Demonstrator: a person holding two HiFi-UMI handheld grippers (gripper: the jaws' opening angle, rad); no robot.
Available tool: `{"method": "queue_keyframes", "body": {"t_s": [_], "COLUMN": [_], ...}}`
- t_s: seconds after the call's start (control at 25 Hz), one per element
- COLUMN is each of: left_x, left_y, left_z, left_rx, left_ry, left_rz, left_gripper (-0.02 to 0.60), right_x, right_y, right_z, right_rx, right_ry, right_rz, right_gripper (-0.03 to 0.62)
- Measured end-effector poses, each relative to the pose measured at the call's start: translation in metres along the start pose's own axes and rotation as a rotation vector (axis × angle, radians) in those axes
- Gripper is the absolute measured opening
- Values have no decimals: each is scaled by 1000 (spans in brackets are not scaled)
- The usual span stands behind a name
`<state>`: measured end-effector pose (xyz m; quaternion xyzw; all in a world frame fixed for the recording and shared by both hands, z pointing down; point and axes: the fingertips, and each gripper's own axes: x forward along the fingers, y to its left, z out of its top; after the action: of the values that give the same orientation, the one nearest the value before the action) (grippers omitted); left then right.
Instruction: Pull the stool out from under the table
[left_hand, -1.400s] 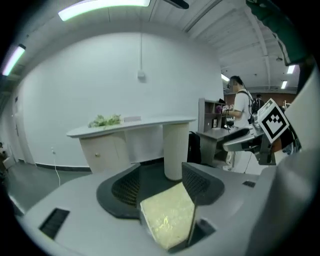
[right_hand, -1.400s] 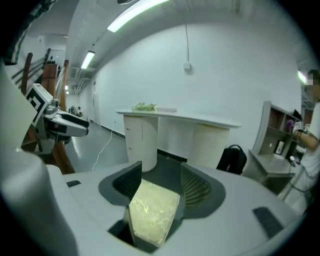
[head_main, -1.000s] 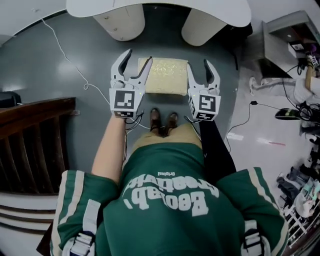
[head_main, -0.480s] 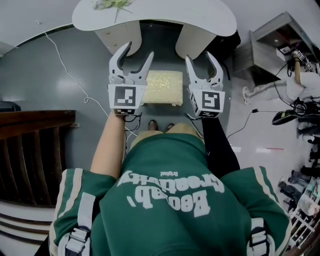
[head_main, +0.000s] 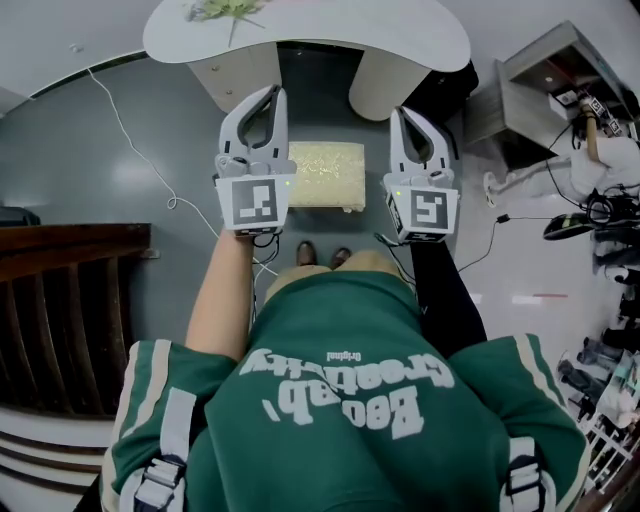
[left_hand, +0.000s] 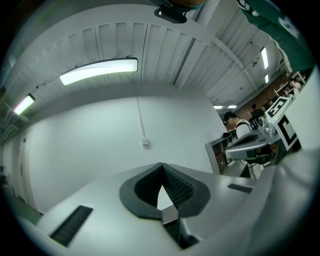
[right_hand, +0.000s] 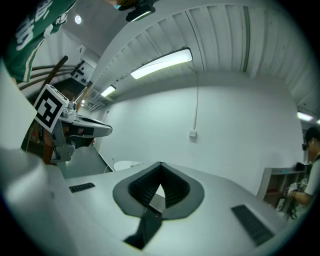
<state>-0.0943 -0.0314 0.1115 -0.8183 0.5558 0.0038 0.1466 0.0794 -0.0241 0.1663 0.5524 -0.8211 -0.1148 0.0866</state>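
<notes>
While left gripper (head_main: 272, 93), right gripper (head_main: 402, 114) fingers clenched empty: one stool (head_main: 325, 175), one table (head_main: 340, 25).

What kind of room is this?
Probably an indoor workroom or lab: a white table with a cushioned stool by it, loose cables on the grey floor, and cluttered shelving at the right.

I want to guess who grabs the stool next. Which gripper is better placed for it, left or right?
Left, barely. From above, the left gripper overlaps the edge of the stool; the right gripper shows floor between. Both are shut and empty.
</notes>
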Motion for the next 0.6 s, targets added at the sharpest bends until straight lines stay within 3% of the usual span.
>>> {"method": "queue_keyframes", "body": {"t_s": [0.6], "left_x": [-7], "left_y": [-2], "left_z": [-16], "left_rx": [28], "left_ry": [55], "left_rz": [-9], "left_gripper": [14], "right_x": [-6], "right_y": [8], "right_z": [-4], "right_rx": [-12], "right_ry": [29], "right_rz": [14], "right_gripper": [6]}}
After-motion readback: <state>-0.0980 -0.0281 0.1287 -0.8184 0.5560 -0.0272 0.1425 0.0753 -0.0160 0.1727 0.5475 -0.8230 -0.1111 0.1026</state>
